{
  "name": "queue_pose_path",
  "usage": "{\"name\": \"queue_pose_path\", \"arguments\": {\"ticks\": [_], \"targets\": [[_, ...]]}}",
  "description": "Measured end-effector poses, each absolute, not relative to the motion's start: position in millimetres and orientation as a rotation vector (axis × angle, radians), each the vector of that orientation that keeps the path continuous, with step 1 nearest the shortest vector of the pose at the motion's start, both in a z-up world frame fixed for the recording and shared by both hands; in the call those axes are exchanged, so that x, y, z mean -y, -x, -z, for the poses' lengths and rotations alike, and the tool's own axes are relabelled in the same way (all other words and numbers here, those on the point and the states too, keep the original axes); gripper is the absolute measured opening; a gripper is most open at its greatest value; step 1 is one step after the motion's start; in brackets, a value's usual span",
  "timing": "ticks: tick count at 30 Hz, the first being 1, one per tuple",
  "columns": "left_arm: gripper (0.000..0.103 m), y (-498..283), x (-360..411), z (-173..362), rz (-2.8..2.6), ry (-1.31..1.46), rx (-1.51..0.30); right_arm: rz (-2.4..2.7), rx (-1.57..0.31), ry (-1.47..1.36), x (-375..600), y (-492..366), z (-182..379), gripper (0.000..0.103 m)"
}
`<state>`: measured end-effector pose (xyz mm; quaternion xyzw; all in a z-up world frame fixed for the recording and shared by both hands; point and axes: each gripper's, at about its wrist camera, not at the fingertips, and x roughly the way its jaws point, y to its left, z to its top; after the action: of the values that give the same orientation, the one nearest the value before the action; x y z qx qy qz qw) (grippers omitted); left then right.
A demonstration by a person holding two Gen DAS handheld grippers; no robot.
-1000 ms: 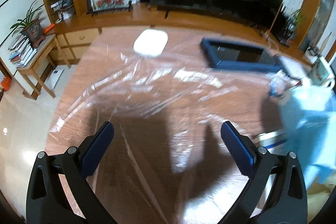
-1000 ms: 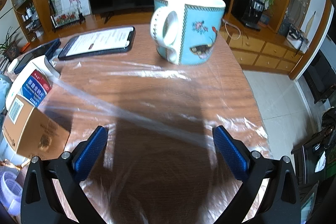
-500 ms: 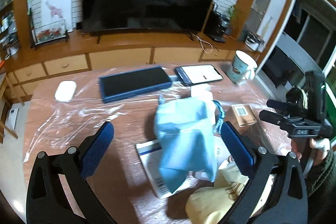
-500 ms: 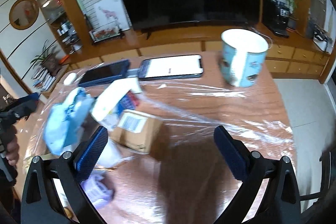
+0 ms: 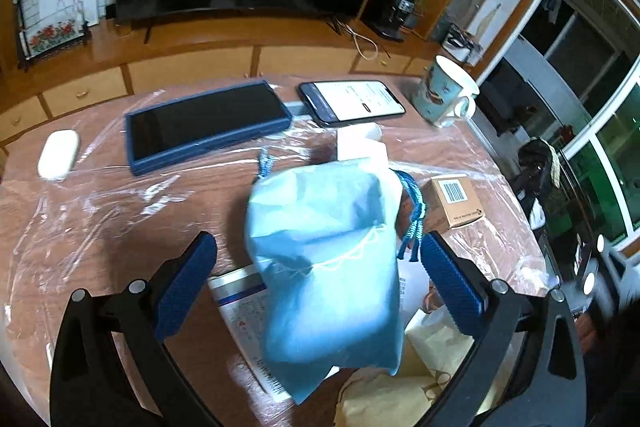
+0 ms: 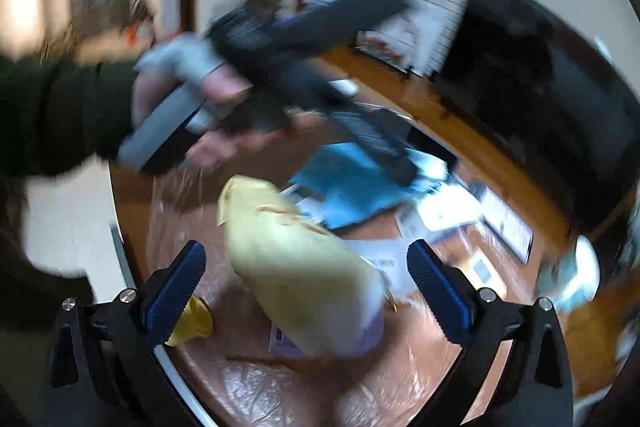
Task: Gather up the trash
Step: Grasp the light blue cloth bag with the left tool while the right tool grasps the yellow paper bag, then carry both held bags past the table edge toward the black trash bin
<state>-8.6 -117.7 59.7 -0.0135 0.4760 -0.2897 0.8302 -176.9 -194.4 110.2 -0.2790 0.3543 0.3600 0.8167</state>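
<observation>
Pale blue fabric fills the middle of the left wrist view: a drawstring bag sits on the cluttered tabletop, on top of a printed leaflet and beside a cream paper bag. The left claw hangs over it with its blue pads spread wide and nothing between them. The right claw is likewise wide open and empty, lined up on the cream paper bag, though that view is badly smeared by motion. A small cardboard box lies just beside the blue bag; the tablet, phone and mug farther back look like keepers, not trash. To do this well, each claw should probably slow down, settle on one piece, and close on a bunched fold near the top, where soft material gathers, without pinching the clear plastic sheet covering the wood. No bin or bag for the trash shows in either view.
</observation>
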Motion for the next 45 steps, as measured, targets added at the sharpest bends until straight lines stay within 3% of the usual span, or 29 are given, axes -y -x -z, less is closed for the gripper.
{"name": "queue_pose_path", "arguments": {"ticks": [6,8,11,14,18,31,45], "targets": [[0.101,3.7,120.7,-51.4,0.616,0.003,-1.035,-0.748,-0.750,0.824,155.7,183.3,-73.4,0.097],[0.101,2.7,118.1,-48.3,0.617,0.007,-1.044,-0.748,-0.763,0.823,153.8,184.0,-69.1,0.090],[0.086,2.9,115.3,-43.5,0.621,0.008,-1.062,-0.747,-0.794,0.772,156.0,180.3,-69.1,0.070],[0.070,4.8,115.0,-40.4,0.620,-0.003,-1.069,-0.758,-0.826,0.683,166.8,173.7,-76.2,0.062],[0.060,8.6,108.5,-45.4,0.613,0.013,-1.043,-0.746,-0.834,0.558,186.1,165.6,-88.3,0.056],[0.056,38.2,71.3,-74.8,0.556,0.143,-0.924,-0.612,-0.832,-0.069,274.3,144.6,-119.7,0.054],[0.056,89.8,67.0,-86.6,0.498,0.051,-0.847,-0.411,-0.871,-0.247,292.1,134.7,-107.1,0.054]]}}
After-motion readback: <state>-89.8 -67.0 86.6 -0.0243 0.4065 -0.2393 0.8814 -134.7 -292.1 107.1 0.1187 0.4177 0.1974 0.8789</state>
